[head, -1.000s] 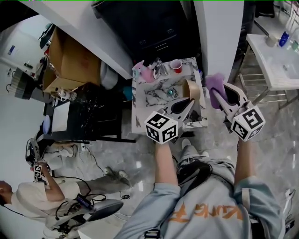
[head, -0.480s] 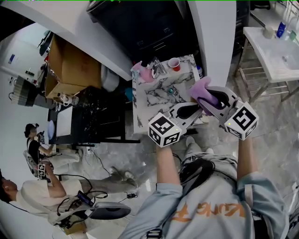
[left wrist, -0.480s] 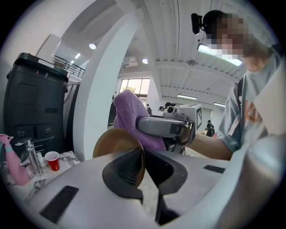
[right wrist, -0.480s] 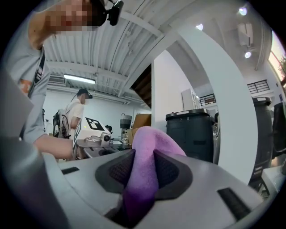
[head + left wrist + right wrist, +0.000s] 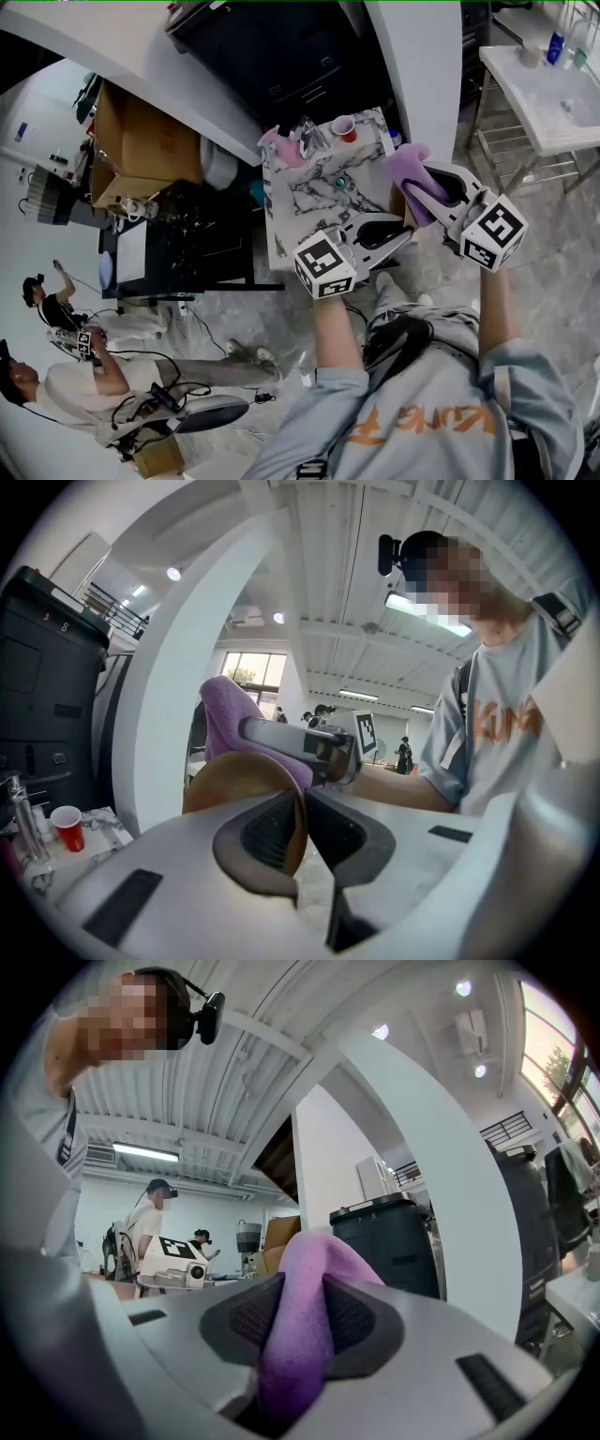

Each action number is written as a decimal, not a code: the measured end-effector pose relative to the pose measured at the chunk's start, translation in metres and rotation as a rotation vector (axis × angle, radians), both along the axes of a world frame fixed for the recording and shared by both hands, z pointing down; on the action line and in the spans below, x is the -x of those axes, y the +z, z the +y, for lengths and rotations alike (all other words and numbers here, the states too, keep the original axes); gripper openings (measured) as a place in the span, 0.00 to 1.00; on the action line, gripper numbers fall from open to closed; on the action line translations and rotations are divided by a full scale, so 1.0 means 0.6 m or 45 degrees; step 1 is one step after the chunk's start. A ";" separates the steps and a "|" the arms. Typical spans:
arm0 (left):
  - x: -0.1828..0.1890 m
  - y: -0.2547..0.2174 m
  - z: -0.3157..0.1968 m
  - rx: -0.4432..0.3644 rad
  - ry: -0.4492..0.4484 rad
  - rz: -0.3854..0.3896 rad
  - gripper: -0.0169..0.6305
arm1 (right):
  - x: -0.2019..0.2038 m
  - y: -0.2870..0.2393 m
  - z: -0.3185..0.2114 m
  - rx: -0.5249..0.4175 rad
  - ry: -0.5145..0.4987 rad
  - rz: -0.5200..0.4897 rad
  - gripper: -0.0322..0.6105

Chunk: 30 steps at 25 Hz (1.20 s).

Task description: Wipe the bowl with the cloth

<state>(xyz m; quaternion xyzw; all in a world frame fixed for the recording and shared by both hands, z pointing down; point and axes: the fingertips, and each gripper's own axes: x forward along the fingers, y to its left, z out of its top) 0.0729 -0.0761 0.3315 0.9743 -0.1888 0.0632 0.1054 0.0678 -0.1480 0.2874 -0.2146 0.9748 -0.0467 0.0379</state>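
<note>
Left gripper: I see the jaws nearly closed, pinching the wooden bowl by its rim.
Right gripper: jaws clamped on the purple cloth.
Bowl: held up over the marble table, with the cloth just behind it.

We read the cloth as a soft, fuzzy purple fabric, and the bowl as a smooth brown piece with a dull, wood-like sheen. The left gripper and right gripper have smooth, matt, light grey plastic shells, and we note dark, finely studded, rubbery-looking pads. The table top looks like glossy veined marble, and the box like plain matt cardboard.
</note>
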 end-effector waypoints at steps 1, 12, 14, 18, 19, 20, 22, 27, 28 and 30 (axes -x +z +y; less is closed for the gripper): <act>-0.001 0.000 0.004 -0.003 0.014 -0.002 0.08 | -0.002 0.002 -0.002 0.010 0.010 -0.005 0.25; -0.007 -0.005 0.041 -0.023 0.121 0.040 0.08 | -0.021 0.028 -0.023 0.148 0.067 -0.105 0.25; -0.009 -0.003 0.047 -0.015 0.148 0.033 0.08 | -0.024 0.039 -0.025 0.196 0.057 -0.128 0.25; -0.013 0.005 0.065 0.005 0.218 0.027 0.08 | -0.032 0.072 -0.031 0.298 0.046 -0.177 0.25; -0.015 0.007 0.068 0.010 0.234 0.024 0.08 | -0.035 0.081 -0.034 0.321 0.049 -0.184 0.25; -0.016 0.009 0.070 0.014 0.245 0.019 0.08 | -0.038 0.090 -0.036 0.346 0.054 -0.193 0.25; -0.018 0.012 0.070 0.017 0.251 0.009 0.08 | -0.042 0.103 -0.038 0.395 0.060 -0.219 0.25; -0.018 0.004 0.071 0.015 0.259 0.040 0.08 | -0.048 0.114 -0.042 0.458 0.050 -0.270 0.25; -0.019 0.003 0.072 0.018 0.267 0.044 0.08 | -0.048 0.117 -0.043 0.473 0.051 -0.279 0.25; -0.019 0.001 0.075 0.019 0.274 0.053 0.08 | -0.047 0.125 -0.045 0.505 0.050 -0.302 0.25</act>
